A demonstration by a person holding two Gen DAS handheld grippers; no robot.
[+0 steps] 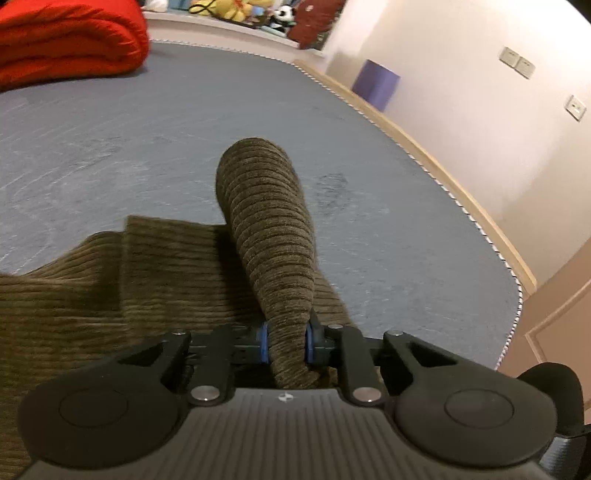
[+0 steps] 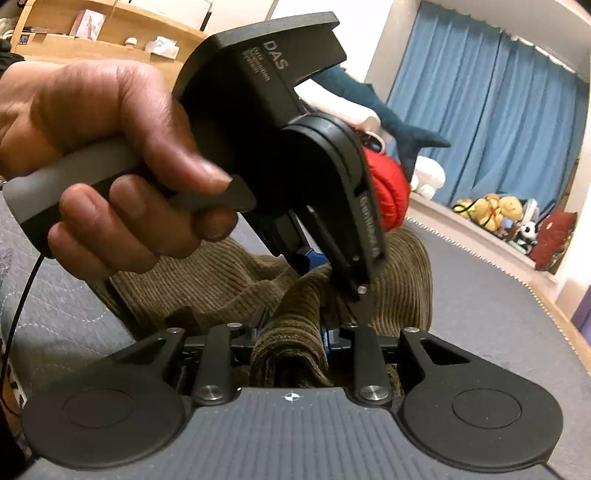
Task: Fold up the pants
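Note:
The brown corduroy pants (image 1: 273, 221) lie crumpled on a grey quilted mat (image 1: 147, 140). My left gripper (image 1: 287, 339) is shut on a bunched ridge of the cloth, which rises ahead of the blue pads as a thick roll. The rest of the pants spreads out to the lower left. In the right wrist view, my right gripper (image 2: 291, 332) is shut on another bunch of the pants (image 2: 207, 280). Just beyond it a hand (image 2: 110, 155) holds the left gripper (image 2: 314, 266), tilted down with its tips in the same cloth. The two grippers are close together.
A folded red duvet (image 1: 66, 40) lies on the mat's far left. Plush toys (image 1: 236, 11) line a ledge behind it. A purple box (image 1: 375, 85) stands by the wall past the mat's wooden edge (image 1: 424, 147). Blue curtains (image 2: 480, 110) hang beyond.

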